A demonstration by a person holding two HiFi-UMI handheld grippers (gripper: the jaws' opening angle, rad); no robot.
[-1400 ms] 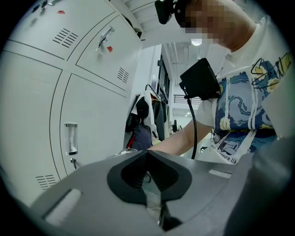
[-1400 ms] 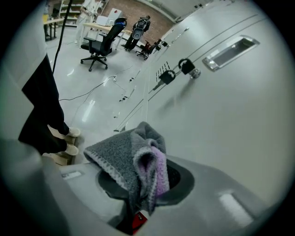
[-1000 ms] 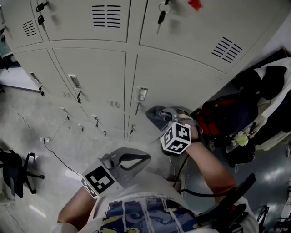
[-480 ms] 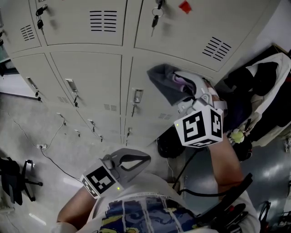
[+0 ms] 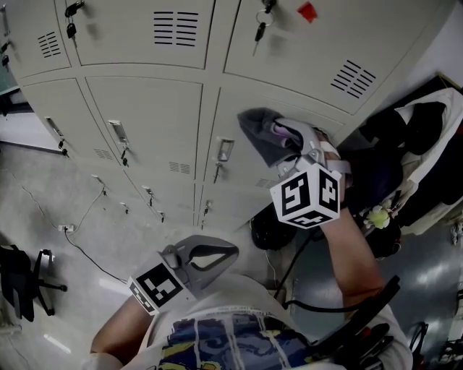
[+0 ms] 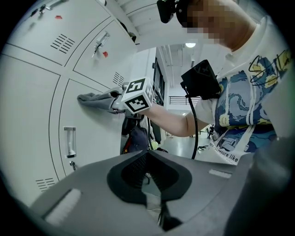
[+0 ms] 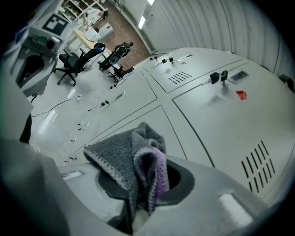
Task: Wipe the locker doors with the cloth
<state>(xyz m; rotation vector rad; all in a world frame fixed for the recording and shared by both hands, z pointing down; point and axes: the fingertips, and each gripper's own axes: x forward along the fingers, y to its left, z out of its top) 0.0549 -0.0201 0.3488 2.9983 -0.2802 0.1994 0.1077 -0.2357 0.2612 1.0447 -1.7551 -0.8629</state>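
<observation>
Cloth (image 5: 260,134) higher, seemingly touching locker door (image 5: 233,114)

Only legible txt: T-shirt (image 6: 251,106), left gripper view, small print near hem, partly cut off, approx. "…pleasure like". Red tag (image 5: 307,11) on locker doors (image 5: 145,115): nothing readable.

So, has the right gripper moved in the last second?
Yes. The right gripper, shut on the cloth, has gone up the locker door: the cloth was below the door latch and now reaches above it.
</observation>
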